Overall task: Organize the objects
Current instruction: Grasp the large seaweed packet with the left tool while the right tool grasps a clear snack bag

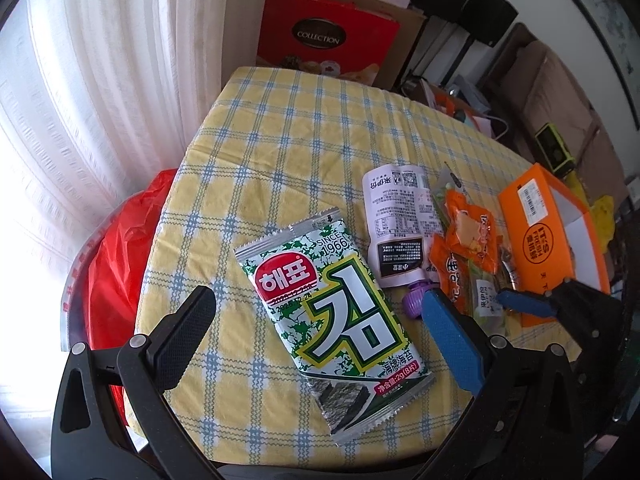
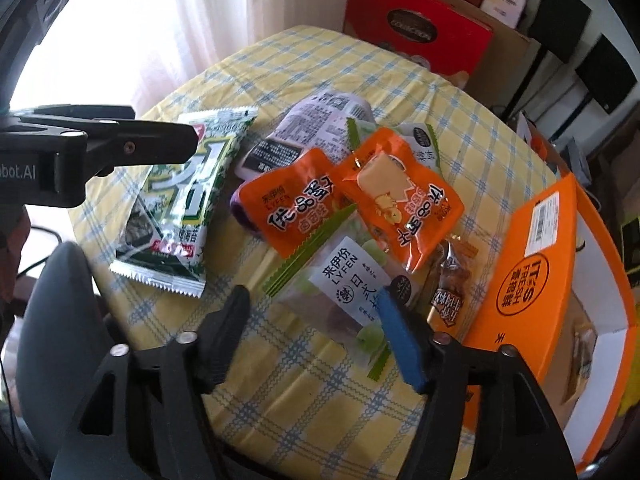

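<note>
Green-white seaweed packet (image 1: 334,320) flat on checked tablecloth (image 1: 280,140), both hand-held grippers (image 1: 316,320) (image 2: 312,320) agape, empty

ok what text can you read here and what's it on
"COLLECTION": red box behind the table
"SINCE 1966", "김", "해표": seaweed pack
"IT'S FRESH": orange box
"LYFEN": orange packet and clear packet
"bot.AI": left tongs, the start cut off
White pouch: fine print too small to read
Orange box barcode label: too small to read
</note>
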Demonstrator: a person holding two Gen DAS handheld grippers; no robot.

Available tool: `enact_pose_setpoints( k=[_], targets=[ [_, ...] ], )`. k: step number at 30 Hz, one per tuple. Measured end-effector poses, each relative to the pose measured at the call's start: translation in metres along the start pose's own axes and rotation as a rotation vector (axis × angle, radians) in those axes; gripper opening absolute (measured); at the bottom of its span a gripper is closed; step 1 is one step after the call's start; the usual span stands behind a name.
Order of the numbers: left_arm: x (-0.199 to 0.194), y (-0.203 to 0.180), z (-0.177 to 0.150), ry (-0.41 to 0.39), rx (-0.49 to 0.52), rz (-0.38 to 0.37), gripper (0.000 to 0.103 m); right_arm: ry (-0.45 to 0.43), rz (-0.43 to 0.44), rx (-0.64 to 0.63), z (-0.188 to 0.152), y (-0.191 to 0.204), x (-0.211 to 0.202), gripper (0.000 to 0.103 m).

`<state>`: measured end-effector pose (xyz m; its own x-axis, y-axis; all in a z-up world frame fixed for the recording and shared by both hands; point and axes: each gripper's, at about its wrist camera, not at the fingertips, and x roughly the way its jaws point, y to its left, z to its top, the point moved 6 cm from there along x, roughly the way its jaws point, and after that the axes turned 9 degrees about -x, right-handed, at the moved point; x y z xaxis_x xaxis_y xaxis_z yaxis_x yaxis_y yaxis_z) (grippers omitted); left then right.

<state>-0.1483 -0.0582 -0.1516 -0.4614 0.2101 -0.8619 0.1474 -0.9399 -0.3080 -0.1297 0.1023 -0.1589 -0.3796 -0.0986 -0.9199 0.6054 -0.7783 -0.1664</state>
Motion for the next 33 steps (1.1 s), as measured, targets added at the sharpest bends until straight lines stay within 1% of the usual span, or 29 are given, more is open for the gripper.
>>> enact_pose_setpoints(
  k=[3,4,6,8,11,13,15,20,24,30,32,33],
  targets=[
    [0.000,0.000,0.000,0.001,-0.003,-0.003,0.103,0.026,-0.002,-0.015,0.001,-0.002,0.006,0.070],
    [0.001,0.001,-0.001,0.003,-0.004,-0.004,0.103,0.032,-0.003,-0.017,0.001,-0.002,0.008,0.072],
    [0.001,0.001,-0.001,0.003,-0.002,-0.002,0.103,0.038,-0.021,-0.025,-0.001,-0.003,0.011,0.071],
    [0.002,0.001,-0.002,0.005,-0.002,-0.001,0.103,0.031,-0.033,-0.017,-0.001,-0.005,0.010,0.063],
    [0.004,0.002,-0.002,0.011,-0.007,-0.004,0.103,0.005,0.002,0.013,-0.001,-0.008,0.004,0.054],
    [0.004,0.003,-0.004,0.015,-0.010,-0.008,0.103,-0.008,0.021,0.022,-0.001,-0.009,-0.001,0.045],
    [0.005,0.003,-0.004,0.019,-0.009,-0.007,0.103,-0.020,0.036,0.027,-0.001,-0.009,-0.006,0.040],
    [0.008,0.002,-0.007,0.031,-0.001,-0.001,0.103,-0.068,0.105,0.098,-0.002,-0.017,-0.016,0.036],
    [0.010,0.000,-0.009,0.037,0.006,0.003,0.103,-0.129,0.145,0.184,-0.004,-0.032,-0.029,0.033],
    [0.011,-0.002,-0.009,0.039,0.011,0.003,0.103,-0.148,0.106,0.248,-0.005,-0.049,-0.038,0.031],
    [0.012,-0.003,-0.010,0.041,0.013,0.003,0.103,-0.142,0.094,0.242,-0.004,-0.050,-0.036,0.034],
    [0.012,-0.003,-0.010,0.042,0.015,0.002,0.103,-0.136,0.087,0.234,-0.003,-0.048,-0.034,0.037]
  ],
)
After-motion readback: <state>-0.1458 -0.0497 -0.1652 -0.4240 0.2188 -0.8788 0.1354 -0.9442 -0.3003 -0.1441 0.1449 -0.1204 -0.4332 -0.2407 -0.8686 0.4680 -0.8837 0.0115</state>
